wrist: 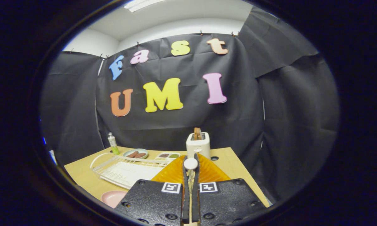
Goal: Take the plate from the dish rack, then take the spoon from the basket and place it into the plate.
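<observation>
Jaws are pressed on the white-handled spoon (190,164), held upright by the gripper (191,175) above the orange ribbed basket (176,172) (lift judged complete); the pink round plate (113,197) lies beside the white wire dish rack (125,171).

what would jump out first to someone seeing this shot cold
The gripper stands out first: its fingers are nearly closed on a white spoon held upright between them. Right behind the spoon lies an orange ribbed basket, and beyond that a white toaster with toast sticking up. Beside the basket sits a white dish rack, with a pink plate on the table nearer than it.
</observation>
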{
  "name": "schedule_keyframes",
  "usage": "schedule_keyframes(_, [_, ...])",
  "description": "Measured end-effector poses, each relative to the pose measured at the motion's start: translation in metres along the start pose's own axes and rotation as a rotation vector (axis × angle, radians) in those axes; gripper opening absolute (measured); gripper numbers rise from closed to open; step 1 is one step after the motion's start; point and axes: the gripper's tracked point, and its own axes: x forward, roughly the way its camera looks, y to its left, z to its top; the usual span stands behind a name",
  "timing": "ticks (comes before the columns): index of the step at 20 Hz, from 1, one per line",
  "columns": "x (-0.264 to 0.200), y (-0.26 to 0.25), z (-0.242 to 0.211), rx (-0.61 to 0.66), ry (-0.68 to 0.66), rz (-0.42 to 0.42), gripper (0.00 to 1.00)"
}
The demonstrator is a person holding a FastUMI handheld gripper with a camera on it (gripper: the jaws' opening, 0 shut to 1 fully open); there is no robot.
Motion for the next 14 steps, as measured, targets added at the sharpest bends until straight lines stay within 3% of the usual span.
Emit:
schedule_keyframes(7, [-0.032, 0.113, -0.024, -0.03, 0.111, 0.248, 0.08])
schedule_keyframes(14, [-0.027, 0.176, -0.118, -0.07, 0.322, 0.37, 0.08])
